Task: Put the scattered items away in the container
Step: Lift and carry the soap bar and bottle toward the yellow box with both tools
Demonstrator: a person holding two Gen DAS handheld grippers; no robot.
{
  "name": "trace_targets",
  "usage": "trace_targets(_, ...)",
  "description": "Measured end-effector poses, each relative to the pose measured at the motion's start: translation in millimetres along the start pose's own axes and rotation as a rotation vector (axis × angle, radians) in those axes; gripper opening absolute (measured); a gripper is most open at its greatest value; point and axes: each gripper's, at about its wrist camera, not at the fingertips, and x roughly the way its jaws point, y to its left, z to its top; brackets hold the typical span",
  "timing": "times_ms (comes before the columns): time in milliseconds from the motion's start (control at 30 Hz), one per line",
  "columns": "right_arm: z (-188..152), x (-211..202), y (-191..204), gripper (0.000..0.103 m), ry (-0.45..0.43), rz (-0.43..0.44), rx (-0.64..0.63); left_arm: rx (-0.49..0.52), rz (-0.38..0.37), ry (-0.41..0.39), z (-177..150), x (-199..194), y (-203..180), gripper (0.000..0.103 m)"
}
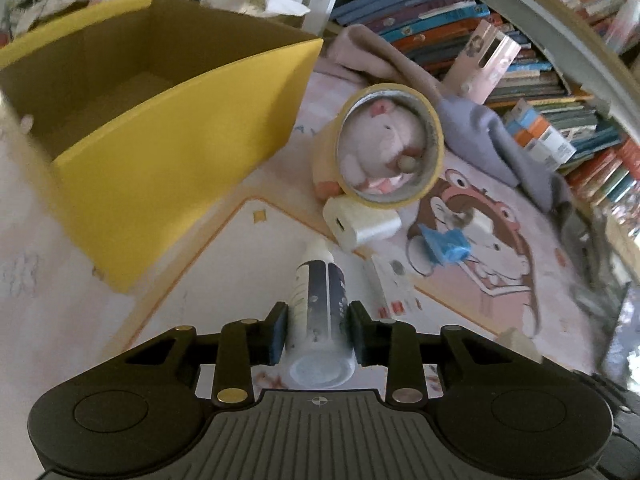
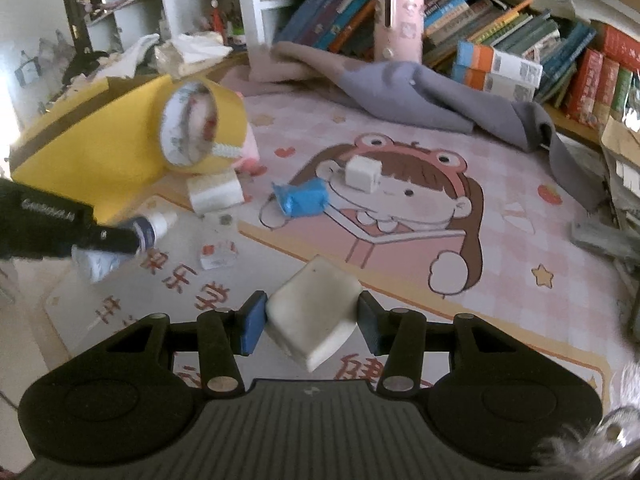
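My left gripper (image 1: 318,330) is shut on a white and dark bottle (image 1: 318,300), held above the mat in front of the open yellow box (image 1: 192,128). In the right wrist view the left gripper (image 2: 132,242) and bottle (image 2: 154,226) show at the left, beside the yellow box (image 2: 92,152). My right gripper (image 2: 312,320) is shut on a white block (image 2: 314,312) above the mat. On the mat lie a yellow tape roll (image 1: 390,142) with a pink plush (image 1: 380,140) behind it, a white charger (image 1: 360,224), a blue wrapper (image 2: 302,200), a white cube (image 2: 362,174) and a small card (image 2: 218,256).
A grey and pink cloth (image 2: 420,92) lies at the back of the cartoon mat (image 2: 480,260). Books (image 2: 500,32) and a pink case (image 2: 398,20) line the shelf behind. Clutter and shelves (image 2: 180,40) stand behind the box.
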Motion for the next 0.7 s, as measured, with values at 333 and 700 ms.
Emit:
trace_targets(333, 8.3, -20.8, 8.2, 0.044, 0.004, -0.011, 0.075, -0.155, -0.197, 0.068, -5.6, -24.1, 23.2, 0.030)
trace_targets(700, 5.4, -49.5, 41.5, 0.044, -0.059, -0.119, 0.088, -0.065, -0.326, 0.069, 5.1, -40.5, 31.9, 0.030)
